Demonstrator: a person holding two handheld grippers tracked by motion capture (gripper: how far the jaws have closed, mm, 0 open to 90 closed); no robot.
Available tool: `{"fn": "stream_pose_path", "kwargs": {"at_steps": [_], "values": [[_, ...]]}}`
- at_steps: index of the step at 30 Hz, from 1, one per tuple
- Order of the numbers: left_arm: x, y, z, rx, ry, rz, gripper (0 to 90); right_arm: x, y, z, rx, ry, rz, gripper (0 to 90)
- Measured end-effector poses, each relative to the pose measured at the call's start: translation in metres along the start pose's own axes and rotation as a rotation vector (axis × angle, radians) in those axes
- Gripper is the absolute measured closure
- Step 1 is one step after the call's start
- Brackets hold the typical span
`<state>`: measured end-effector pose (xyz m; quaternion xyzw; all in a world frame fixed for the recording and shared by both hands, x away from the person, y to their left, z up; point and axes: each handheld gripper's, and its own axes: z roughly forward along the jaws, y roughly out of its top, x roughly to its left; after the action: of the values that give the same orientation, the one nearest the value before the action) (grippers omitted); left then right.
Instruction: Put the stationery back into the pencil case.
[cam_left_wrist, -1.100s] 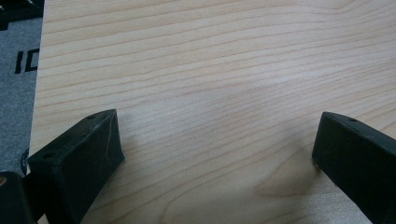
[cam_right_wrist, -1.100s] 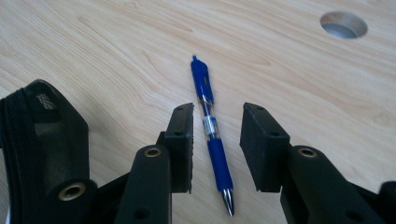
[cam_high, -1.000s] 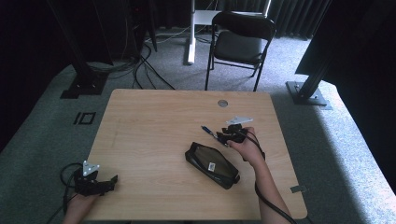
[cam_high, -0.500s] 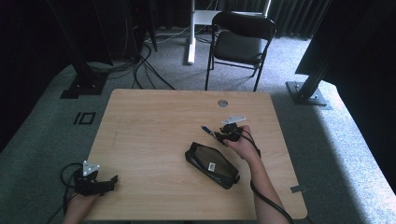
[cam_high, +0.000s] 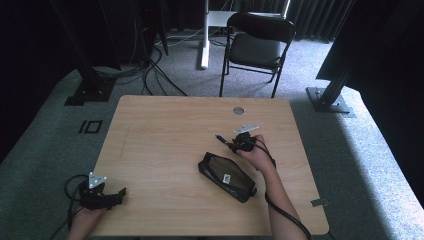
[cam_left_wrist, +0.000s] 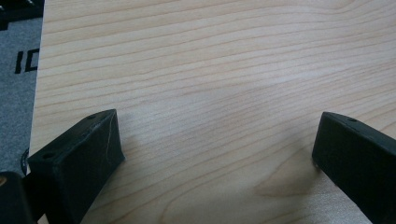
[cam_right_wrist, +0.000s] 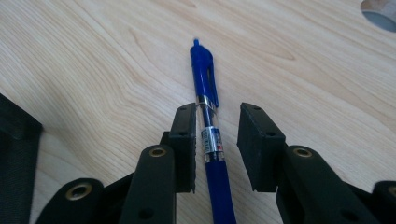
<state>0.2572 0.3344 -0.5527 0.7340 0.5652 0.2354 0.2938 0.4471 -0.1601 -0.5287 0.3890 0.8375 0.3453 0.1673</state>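
A blue click pen (cam_right_wrist: 205, 84) lies on the wooden table (cam_high: 165, 130), right of centre and just past a black zip pouch (cam_high: 227, 176). My right gripper (cam_right_wrist: 218, 112) is lowered over the pen (cam_high: 220, 138), whose barrel runs between the jaws. The jaws have just been closing; the left pad touches the barrel and a gap still shows at the right pad. In the high view the right gripper (cam_high: 235, 143) points left along the table. My left gripper (cam_high: 117, 194) rests at the front left corner, and its jaws (cam_left_wrist: 219, 135) stand wide apart over bare wood.
The pouch's edge (cam_right_wrist: 14, 154) shows just left of my right jaws. A round cable hole (cam_high: 238, 110) sits near the table's far edge. A black folding chair (cam_high: 260, 45) and stand legs are on the carpet beyond.
My right gripper has sunk a little onto the pen and its jaws have narrowed around the barrel. The left gripper has not moved.
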Motion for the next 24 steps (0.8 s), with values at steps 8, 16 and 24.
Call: {"fn": "stream_pose_path", "kwargs": {"at_steps": [8, 16, 24], "values": [[0.000, 0.000, 0.000, 0.001, 0.000, 0.000, 1.8, -0.002, 0.000, 0.006, 0.029, 0.000, 0.011, 72.9], [0.000, 0.000, 0.000, 0.000, 0.000, 0.000, 1.8, -0.002, -0.001, 0.009, 0.044, 0.006, 0.009, 73.4], [0.000, 0.000, 0.000, 0.001, 0.000, 0.000, 1.8, 0.000, -0.001, 0.012, 0.052, 0.013, -0.001, 74.5]]}}
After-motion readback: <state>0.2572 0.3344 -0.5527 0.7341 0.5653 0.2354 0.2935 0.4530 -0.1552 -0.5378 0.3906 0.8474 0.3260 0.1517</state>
